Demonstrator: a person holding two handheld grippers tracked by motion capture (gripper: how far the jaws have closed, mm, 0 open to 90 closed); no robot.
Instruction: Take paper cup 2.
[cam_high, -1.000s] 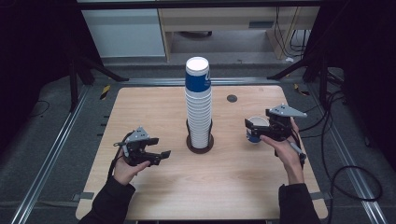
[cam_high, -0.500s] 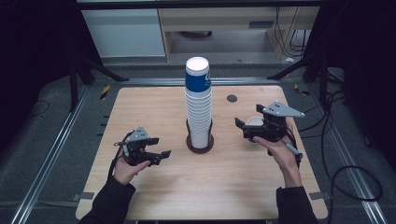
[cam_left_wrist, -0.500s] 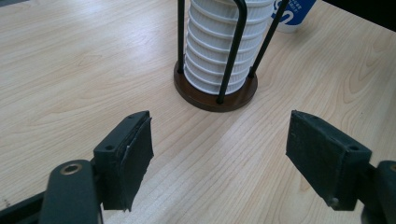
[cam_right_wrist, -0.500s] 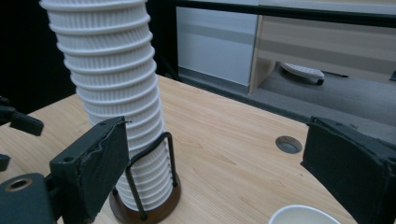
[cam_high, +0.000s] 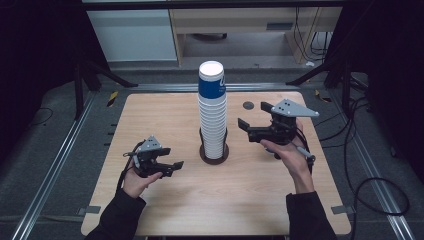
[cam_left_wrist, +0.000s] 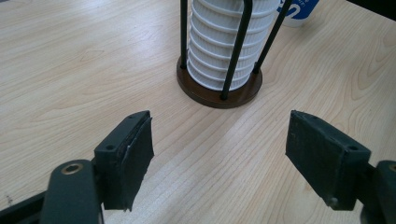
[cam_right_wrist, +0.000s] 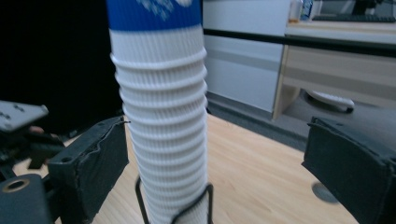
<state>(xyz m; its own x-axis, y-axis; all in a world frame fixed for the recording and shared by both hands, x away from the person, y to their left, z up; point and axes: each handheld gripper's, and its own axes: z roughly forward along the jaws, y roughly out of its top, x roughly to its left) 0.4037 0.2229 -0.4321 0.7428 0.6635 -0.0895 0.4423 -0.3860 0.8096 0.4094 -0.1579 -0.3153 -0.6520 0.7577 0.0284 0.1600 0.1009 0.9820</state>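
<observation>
Now right gripper (cam_high: 251, 128) raised beside cup stack (cam_high: 212, 115), jaws wide apart and just been opening, nothing clamped, stack ahead between them. Left gripper (cam_high: 172, 167) low over counter (cam_high: 165, 210), jaws apart, empty. Stack upright in wire holder (cam_high: 214, 152) at counter middle.

a stack of cups (cam_high: 212, 112) is seen standing in a wire holder (cam_high: 214, 150) at the middle of the table (cam_high: 250, 195). the left gripper (cam_high: 170, 166) is held to its left, nearer the front edge; the right gripper (cam_high: 245, 127) is raised to its right, with a small disc (cam_high: 248, 105) lying behind it.
</observation>
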